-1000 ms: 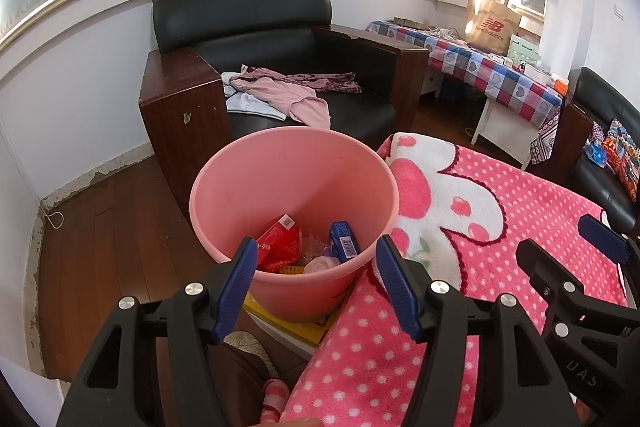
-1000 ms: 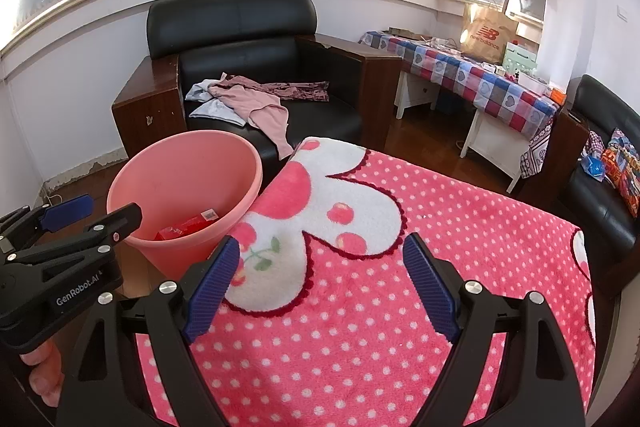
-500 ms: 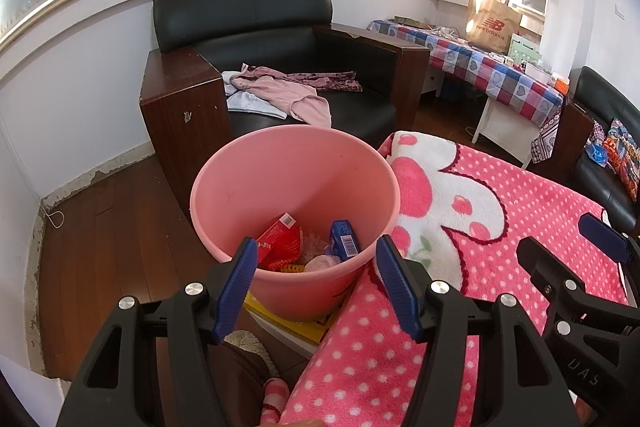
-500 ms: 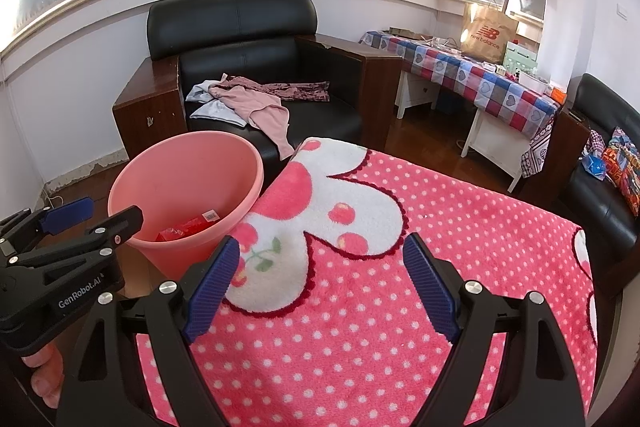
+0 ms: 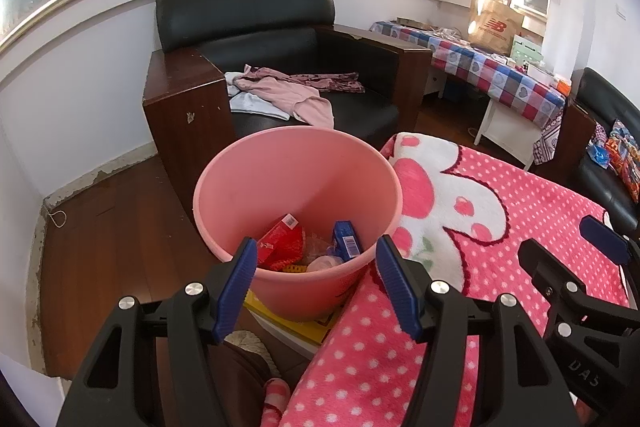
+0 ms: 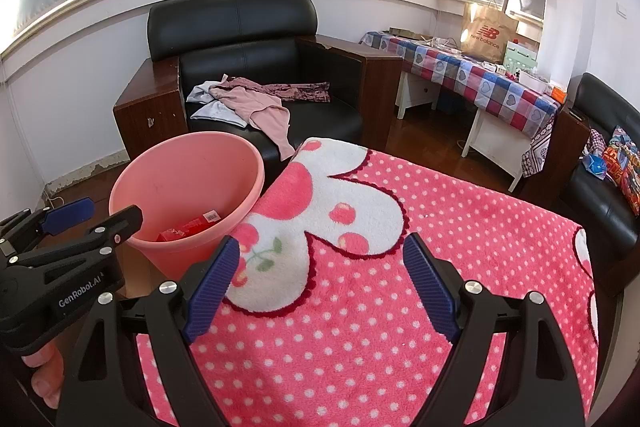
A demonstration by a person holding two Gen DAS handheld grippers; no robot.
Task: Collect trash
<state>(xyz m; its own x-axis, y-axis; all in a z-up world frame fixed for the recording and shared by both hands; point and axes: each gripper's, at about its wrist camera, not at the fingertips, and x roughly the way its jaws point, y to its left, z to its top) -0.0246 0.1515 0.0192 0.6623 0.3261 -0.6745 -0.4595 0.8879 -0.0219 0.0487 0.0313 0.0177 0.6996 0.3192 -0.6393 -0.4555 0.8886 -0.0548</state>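
Left tongs (image 5: 314, 267): mine, released, nothing between the blue pads; they hover above the near rim of the bin
Right tongs (image 6: 320, 281): mine, released, empty; held over the blanket
Bin (image 5: 248, 195): pink, upright, beside the blanket's edge, in front of the armchair (image 5: 248, 19)
Trash: a red packet (image 5: 280, 241) and a blue carton (image 5: 346, 239) lie at the bin's bottom among other scraps
Blanket (image 6: 460, 255): pink, white-dotted, spread flat; bare beneath my right tongs
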